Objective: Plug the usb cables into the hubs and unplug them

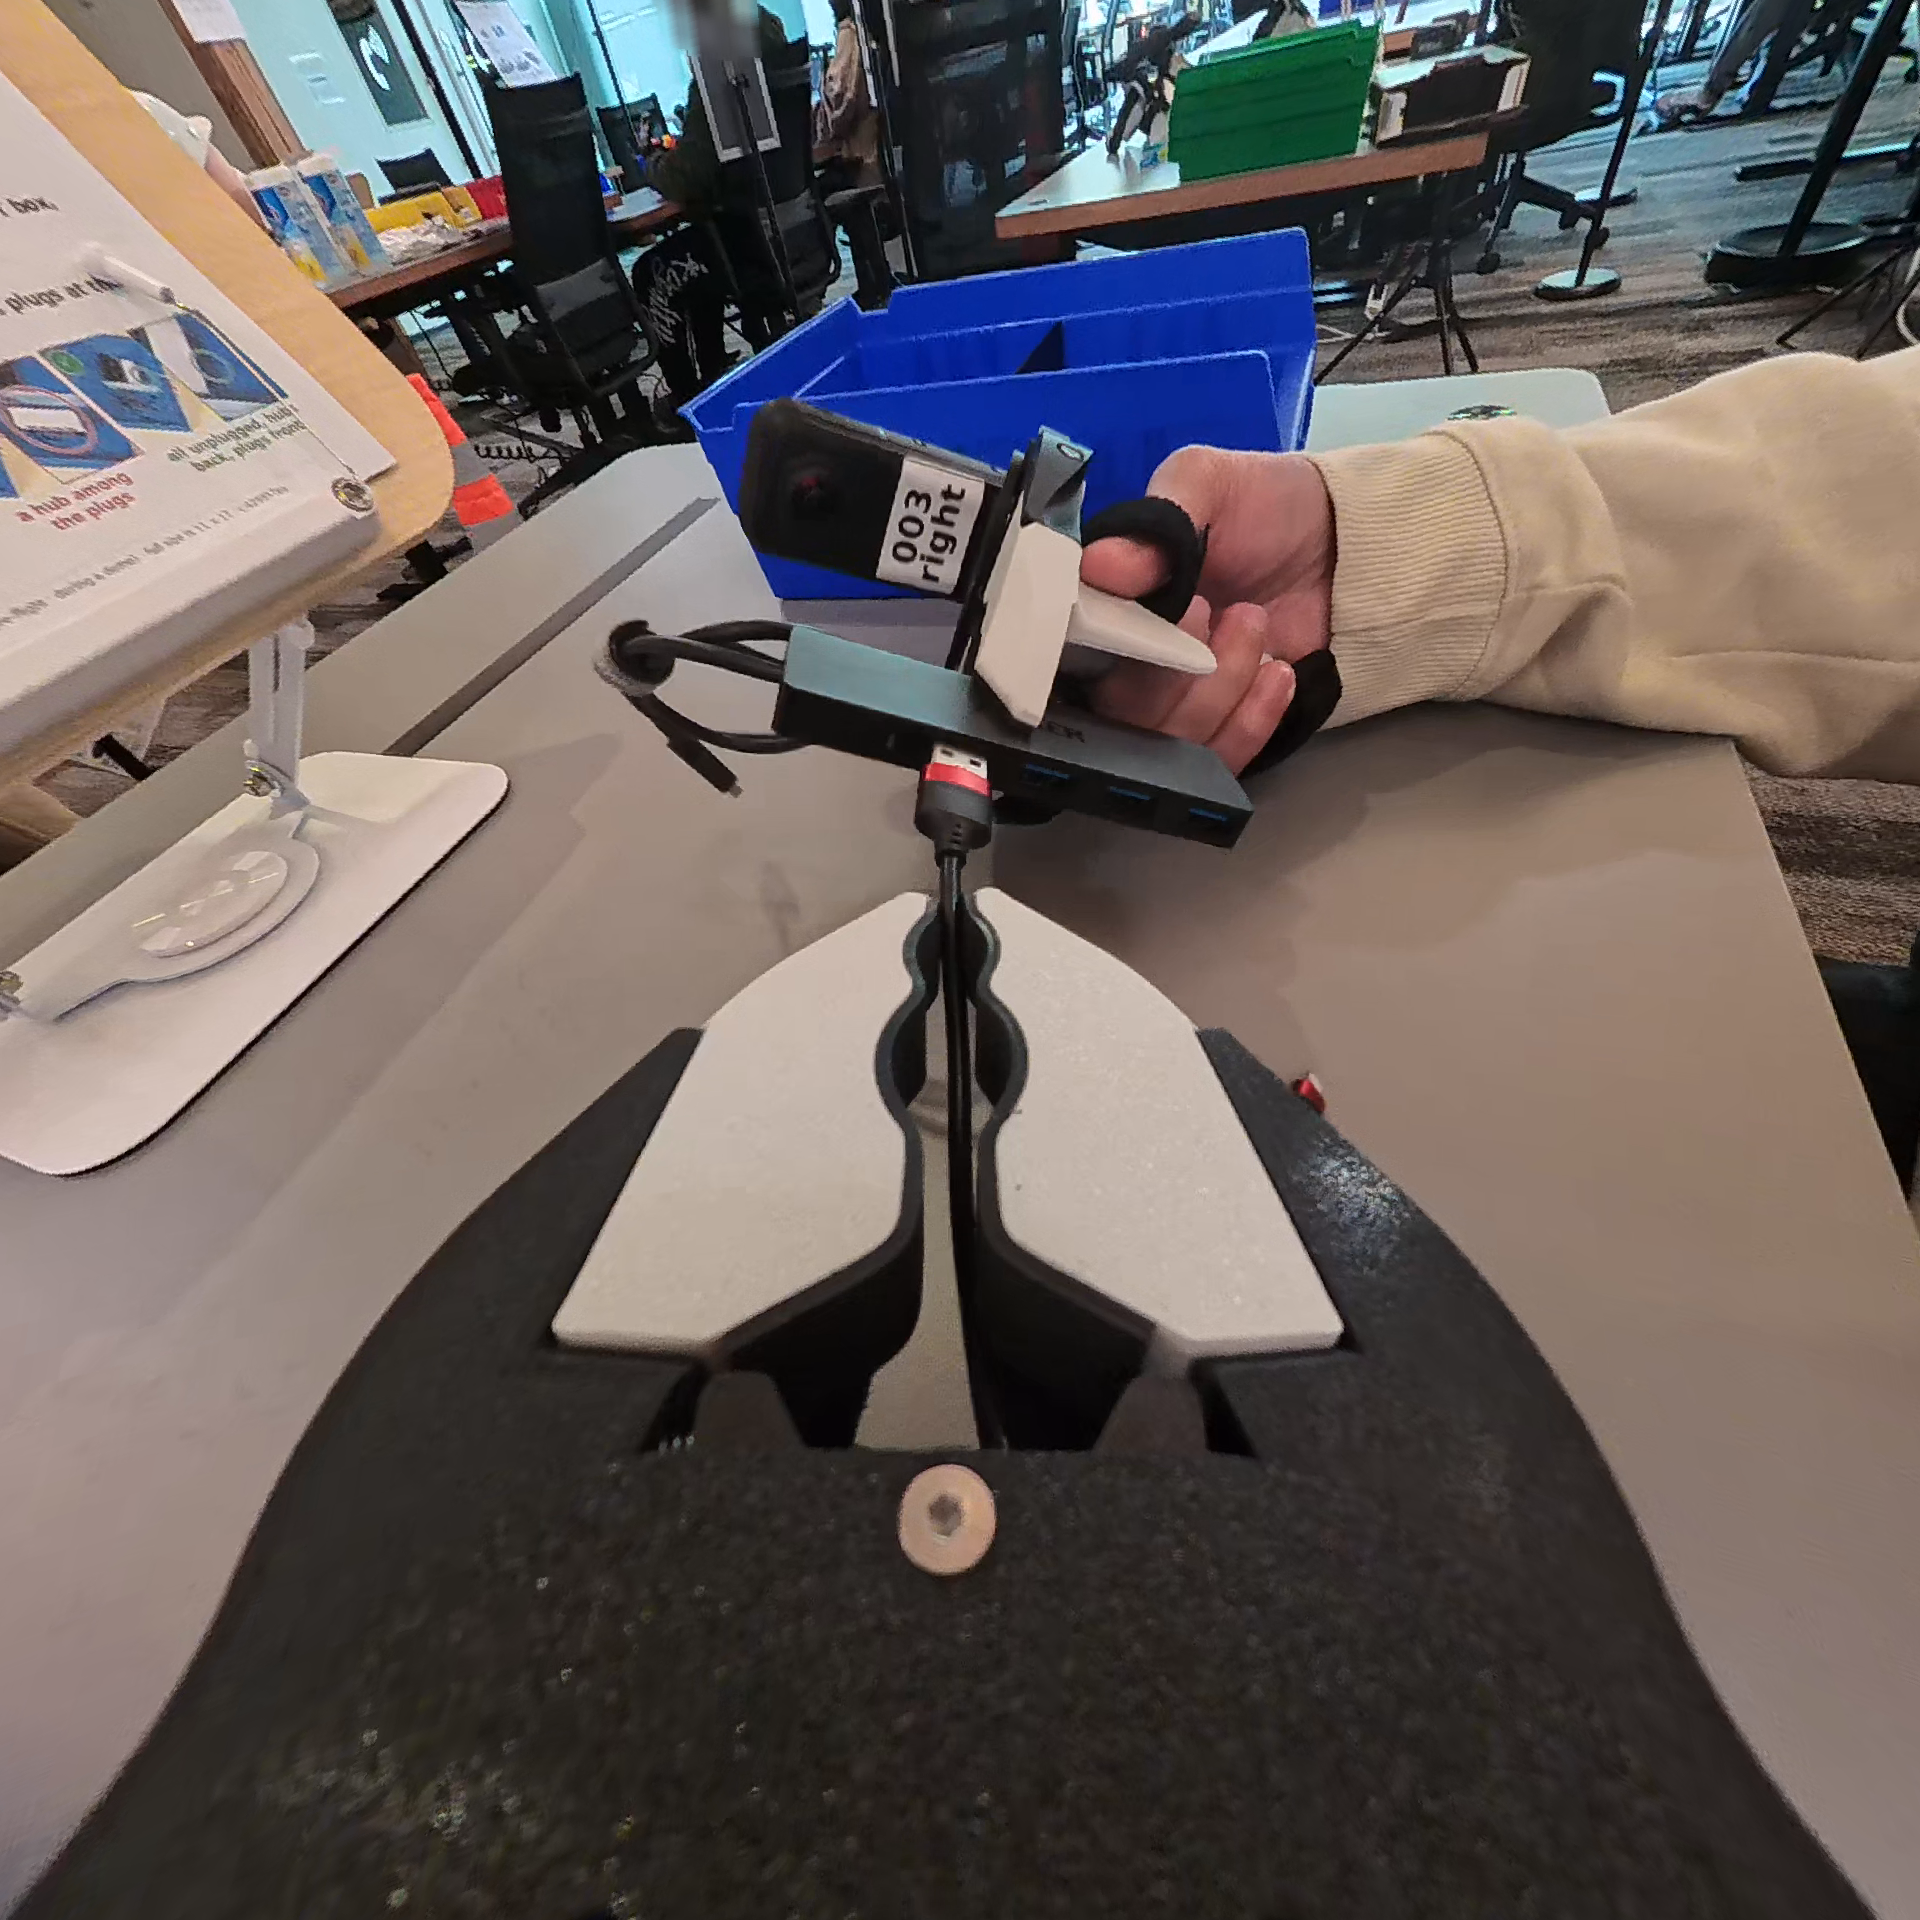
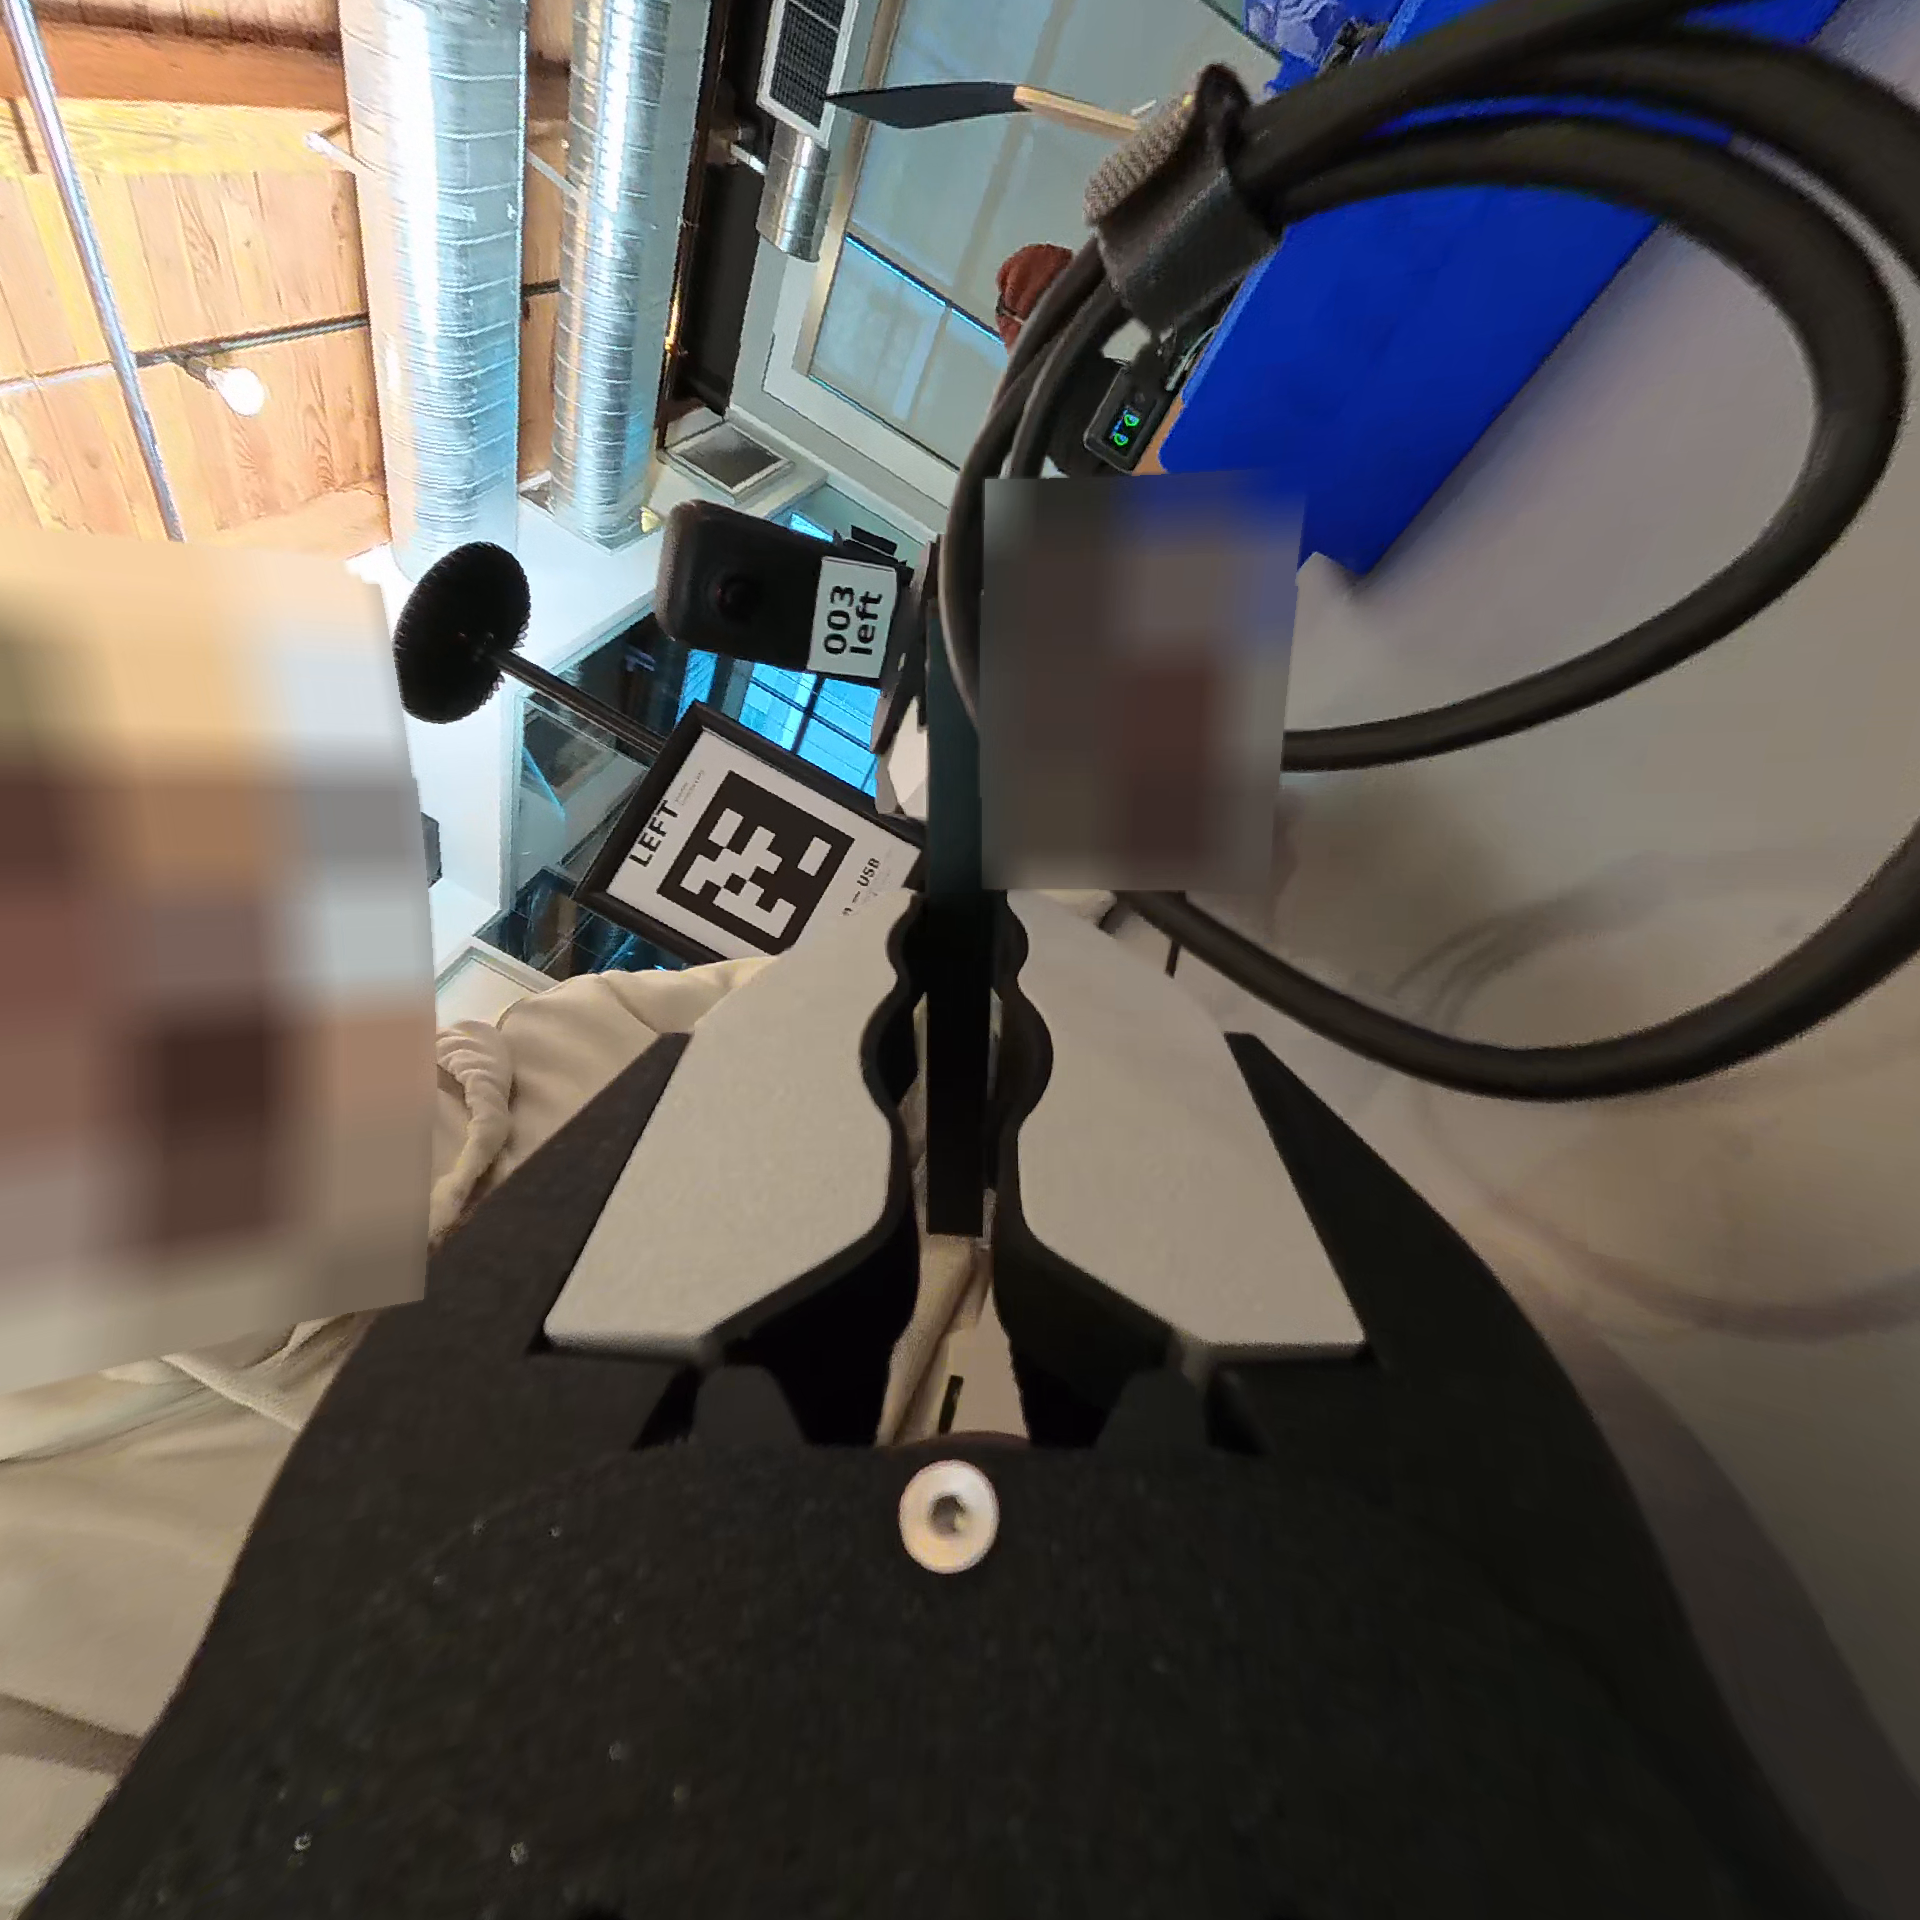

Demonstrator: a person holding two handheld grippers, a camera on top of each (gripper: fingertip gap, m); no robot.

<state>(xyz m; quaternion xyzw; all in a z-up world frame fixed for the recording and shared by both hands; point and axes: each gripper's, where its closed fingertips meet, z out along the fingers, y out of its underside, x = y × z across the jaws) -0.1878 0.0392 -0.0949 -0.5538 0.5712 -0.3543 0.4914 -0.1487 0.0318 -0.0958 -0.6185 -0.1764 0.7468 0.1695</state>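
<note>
Bright even indoor light; soft shadows, wide-angle edge warping, slight blur

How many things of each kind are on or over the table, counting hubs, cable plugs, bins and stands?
Hubs: 1
Red plugs: 1
Blue bins: 1
White stands: 1
Total: 4

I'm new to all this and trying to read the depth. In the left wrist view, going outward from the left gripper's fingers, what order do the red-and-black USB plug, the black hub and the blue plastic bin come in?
1. Red-and-black USB plug, just ahead of the fingers.
2. Black rectangular USB hub, right behind the plug.
3. Blue plastic bin, at the table's far side.
</note>
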